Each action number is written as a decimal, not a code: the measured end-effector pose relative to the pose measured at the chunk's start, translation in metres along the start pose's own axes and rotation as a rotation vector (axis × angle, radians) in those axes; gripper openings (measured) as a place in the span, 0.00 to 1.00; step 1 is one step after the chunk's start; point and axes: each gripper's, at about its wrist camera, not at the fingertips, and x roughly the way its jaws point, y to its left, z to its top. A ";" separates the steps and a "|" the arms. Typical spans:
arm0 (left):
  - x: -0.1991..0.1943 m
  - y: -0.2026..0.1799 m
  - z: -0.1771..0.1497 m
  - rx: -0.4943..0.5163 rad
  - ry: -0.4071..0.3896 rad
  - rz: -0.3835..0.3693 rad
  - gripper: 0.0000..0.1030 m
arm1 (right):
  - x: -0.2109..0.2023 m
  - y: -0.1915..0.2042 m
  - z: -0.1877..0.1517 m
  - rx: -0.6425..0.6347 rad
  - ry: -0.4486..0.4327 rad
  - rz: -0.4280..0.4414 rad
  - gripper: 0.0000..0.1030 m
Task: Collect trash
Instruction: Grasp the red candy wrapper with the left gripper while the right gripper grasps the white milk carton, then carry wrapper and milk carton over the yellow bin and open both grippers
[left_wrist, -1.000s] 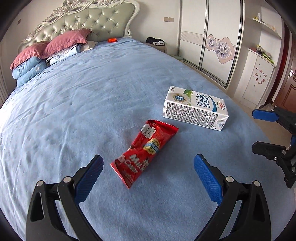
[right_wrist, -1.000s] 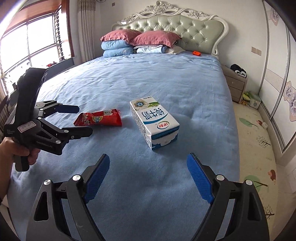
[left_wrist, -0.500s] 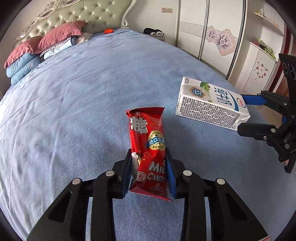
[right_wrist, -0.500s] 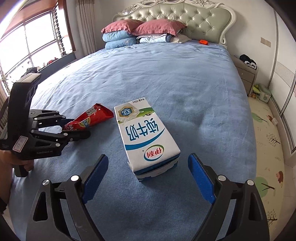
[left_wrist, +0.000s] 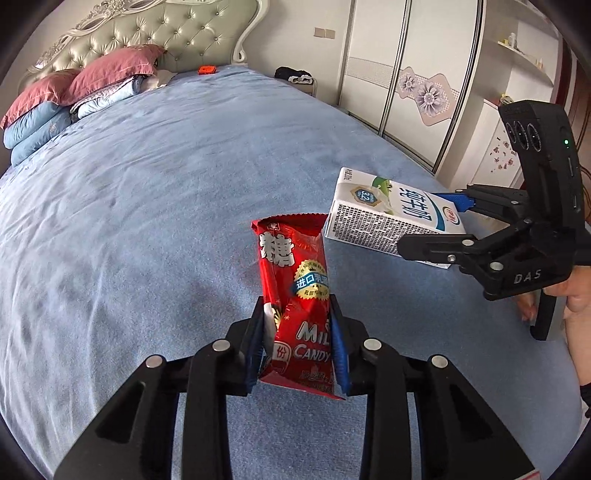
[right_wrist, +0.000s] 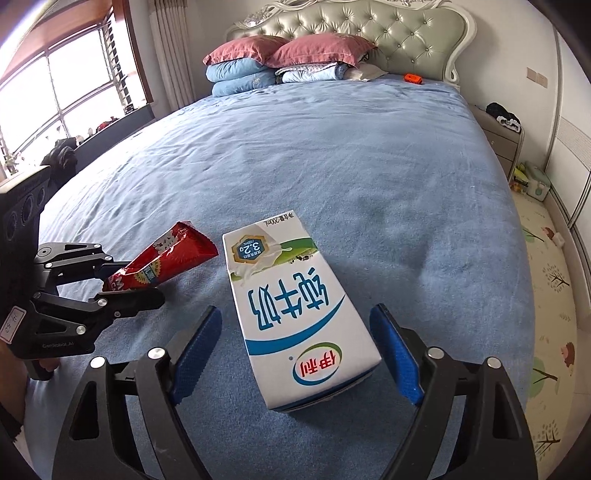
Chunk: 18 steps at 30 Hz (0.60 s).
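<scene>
The left gripper (left_wrist: 299, 339) is clamped on the red candy wrapper (left_wrist: 295, 295), hiding its lower edges, while the right gripper (right_wrist: 295, 354) straddles the milk carton (right_wrist: 295, 314) wide open, pads apart from its sides.

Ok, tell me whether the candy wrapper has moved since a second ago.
Yes. The milk candy wrapper lay flat on the blue bedspread left of the milk carton; now the left gripper holds it lifted, tip raised.
</scene>
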 end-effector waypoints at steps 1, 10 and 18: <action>-0.001 -0.001 0.000 0.002 -0.002 -0.002 0.31 | 0.001 0.000 0.000 0.001 0.010 -0.013 0.62; -0.020 -0.020 -0.010 -0.006 -0.022 -0.043 0.31 | -0.024 0.001 -0.025 0.069 0.001 -0.037 0.54; -0.037 -0.060 -0.028 0.009 -0.005 -0.071 0.31 | -0.071 0.005 -0.063 0.119 -0.039 0.003 0.54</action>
